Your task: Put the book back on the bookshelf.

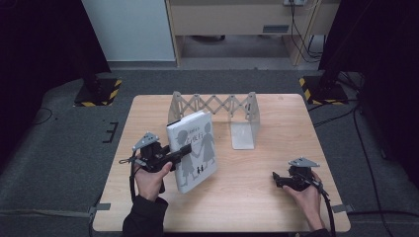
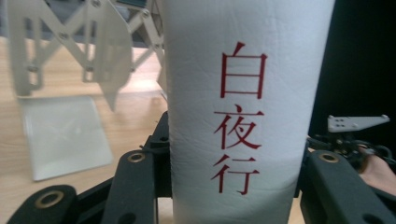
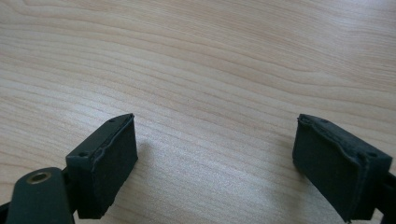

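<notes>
A white book (image 1: 193,150) with grey figures of two people on its cover stands tilted on the wooden table (image 1: 257,197), left of centre. My left gripper (image 1: 179,153) is shut on the book, its jaws clamped on either side of the white spine (image 2: 243,112) with red characters. My right gripper (image 1: 275,178) rests low over the table at the right, its jaws spread wide. In the right gripper view, my right gripper (image 3: 217,163) is open with bare wood between its black pads (image 3: 109,163).
A pale expandable book rack (image 1: 215,106) with scissor-link arms stands at the back of the table; its flat base plate (image 1: 243,136) lies right of the book. The rack (image 2: 70,51) and plate (image 2: 65,135) sit beyond the book's left side.
</notes>
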Available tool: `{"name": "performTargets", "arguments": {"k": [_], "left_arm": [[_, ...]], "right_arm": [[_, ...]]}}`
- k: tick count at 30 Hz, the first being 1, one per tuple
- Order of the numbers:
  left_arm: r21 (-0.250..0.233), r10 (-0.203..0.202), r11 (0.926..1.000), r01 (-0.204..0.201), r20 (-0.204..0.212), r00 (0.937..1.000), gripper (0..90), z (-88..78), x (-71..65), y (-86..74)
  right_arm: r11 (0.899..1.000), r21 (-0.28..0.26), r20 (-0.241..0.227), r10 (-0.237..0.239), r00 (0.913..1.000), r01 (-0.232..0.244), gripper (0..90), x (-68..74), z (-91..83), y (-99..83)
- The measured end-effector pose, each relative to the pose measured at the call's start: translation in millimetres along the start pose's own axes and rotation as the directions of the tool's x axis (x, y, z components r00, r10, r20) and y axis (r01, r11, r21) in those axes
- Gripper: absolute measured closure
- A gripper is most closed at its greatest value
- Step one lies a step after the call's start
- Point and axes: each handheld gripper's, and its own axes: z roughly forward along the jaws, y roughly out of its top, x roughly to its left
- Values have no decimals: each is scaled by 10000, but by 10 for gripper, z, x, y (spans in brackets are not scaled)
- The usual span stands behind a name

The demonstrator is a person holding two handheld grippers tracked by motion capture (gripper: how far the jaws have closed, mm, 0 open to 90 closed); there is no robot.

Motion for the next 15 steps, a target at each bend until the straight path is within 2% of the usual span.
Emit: {"name": "performTargets", "arguments": {"k": [6, 9, 15], "left_arm": [[-26, -18, 10000, 17, -296, 9996, 534, 22, 90, 121], [-77, 40, 10000, -45, -641, 9979, 534, 35, 135, 201], [-233, -144, 9997, 125, -827, 9965, 534, 22, 210, 265]], "right_arm": [[10000, 7, 4, 37, 10000, -37, 130, -1, 3, 1], [10000, 23, -53, 8, 10000, -8, 118, -2, 6, 2], [10000, 43, -68, 35, 10000, -35, 113, 1, 7, 4]]}}
